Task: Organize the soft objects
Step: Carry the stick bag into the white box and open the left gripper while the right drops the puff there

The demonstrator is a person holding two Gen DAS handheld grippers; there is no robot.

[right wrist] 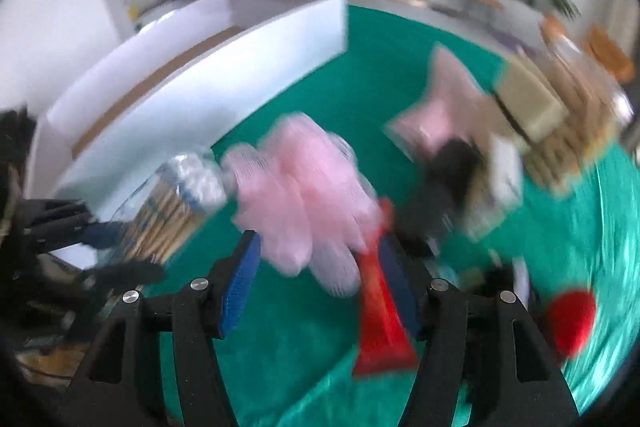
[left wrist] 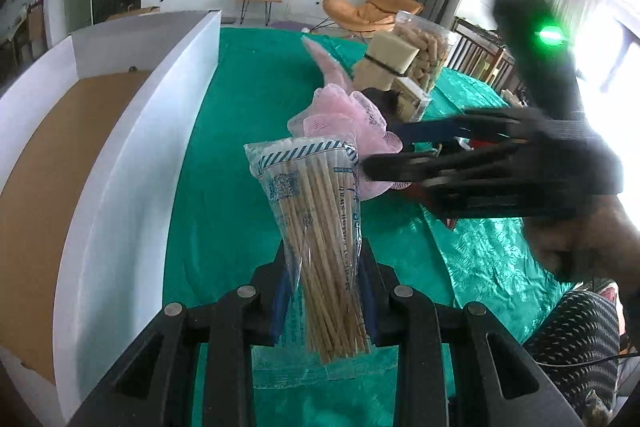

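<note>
A green cloth [left wrist: 240, 115] covered the table, and along its left edge stood a long white box [left wrist: 132, 131], open at the top, with only a bare brown floor showing inside it. Toward the far right corner of the cloth sat a cluster of things: a clear jar of biscuit sticks [left wrist: 430, 51], a tan block bound with a black band [left wrist: 386, 61], a flat pink packet [left wrist: 326, 61] and something dark and furry beside them. Nearer the middle lay the pink mesh bath puff [left wrist: 344, 115], well apart from the box. The right gripper [right wrist: 316, 275] had its blue-padded fingers spread, with the puff's lower edge lying between them and straight ahead; its pads did not appear to press the puff, though blur left that uncertain. A red strip [right wrist: 380, 319] hung against its right finger, and I could not tell what it was. That hand was plainly the nearer of the 2 to the puff. The left gripper [left wrist: 324, 291] pinched a clear bag of cotton swabs [left wrist: 316, 227] near its lower end, the bag's long axis rising up and away from the fingers, its top just beside the puff and the box to its left.
</note>
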